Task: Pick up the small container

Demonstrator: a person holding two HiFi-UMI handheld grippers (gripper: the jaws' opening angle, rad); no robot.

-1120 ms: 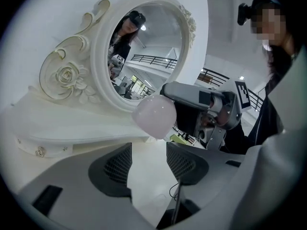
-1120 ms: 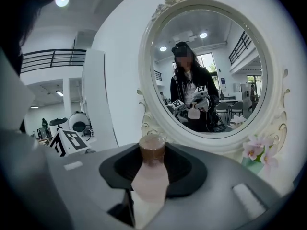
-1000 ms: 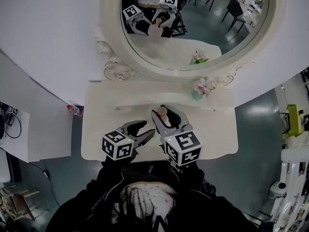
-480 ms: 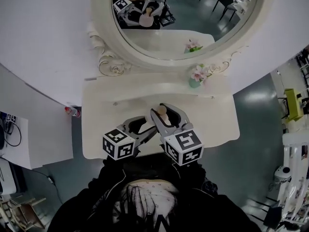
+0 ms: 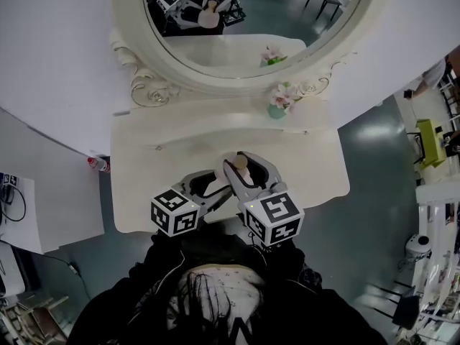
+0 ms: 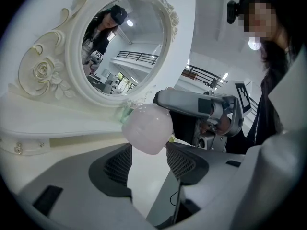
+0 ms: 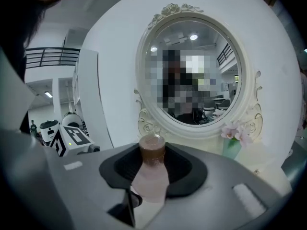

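1. Held the small container (image 7: 151, 176) in the right gripper (image 7: 154, 163); jaws set fairly wide, one dark pad pressed on each pale pink side; brown cap uppermost, body close to upright.
2. Held the left gripper (image 6: 148, 150) with its jaws parted and nothing clamped; aimed the tips at the container's (image 6: 147, 128) rounded pink base, just beside it; could not tell whether either pad touched it.
3. Held the container (image 5: 240, 163) clear of the dressing table (image 5: 144, 192), over its near part, right between the tips of the two grippers.
4. From the head view, made out only the cap and a sliver of the body, the rest covered by the right gripper's (image 5: 243, 165) jaws; from the left gripper view, lost the cap behind the pink body; found both hands hidden in the head view under the marker cubes (image 5: 175, 216) and the gripper bodies.
5. Posed both grippers close together in front of the chest, above the table's near edge, pointed toward the mirror (image 5: 251, 20) and tipped slightly down; angled the left gripper (image 5: 220, 184) across toward the right one's jaws, the two converging at the container.
6. Well apart from both, at the back of the table below the mirror frame: a small vase of pink flowers (image 5: 277, 105).
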